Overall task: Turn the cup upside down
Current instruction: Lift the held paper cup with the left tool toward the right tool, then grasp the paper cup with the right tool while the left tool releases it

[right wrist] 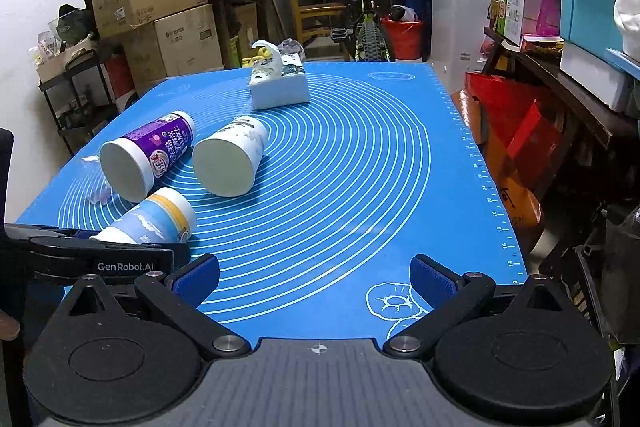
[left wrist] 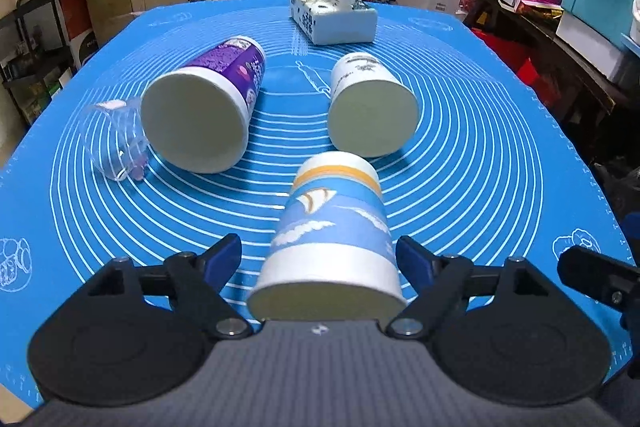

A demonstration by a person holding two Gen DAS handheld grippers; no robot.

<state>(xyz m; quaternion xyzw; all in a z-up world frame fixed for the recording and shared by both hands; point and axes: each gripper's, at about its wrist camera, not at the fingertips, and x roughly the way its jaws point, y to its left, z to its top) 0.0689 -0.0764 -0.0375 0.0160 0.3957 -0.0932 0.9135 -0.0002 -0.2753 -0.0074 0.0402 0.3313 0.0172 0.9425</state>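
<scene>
We have the left gripper [left wrist: 318, 253] spread wide, fingers straddling the blue cup [left wrist: 334, 239] near the mat's [left wrist: 500, 187] near edge, not clamped; the right pad looks touching or just beside the cup wall, we can't tell which. Cup lies on its side, mouth toward us, base pointing far. Paper, so we judge it light, soft-walled, easy to crush or roll; take it mid-body below the white rim band with a gentle squeeze. Right gripper [right wrist: 316, 281] is released too, holding nothing, over bare mat to the right. Farther: purple cup [left wrist: 208, 107] left and white cup [left wrist: 370, 107] right, both on their sides, a clear plastic cup [left wrist: 116, 139] beside the purple one. Tissue box [left wrist: 332, 15] far. Open room is right and near; mat edge close behind, so we'd flip in place.
</scene>
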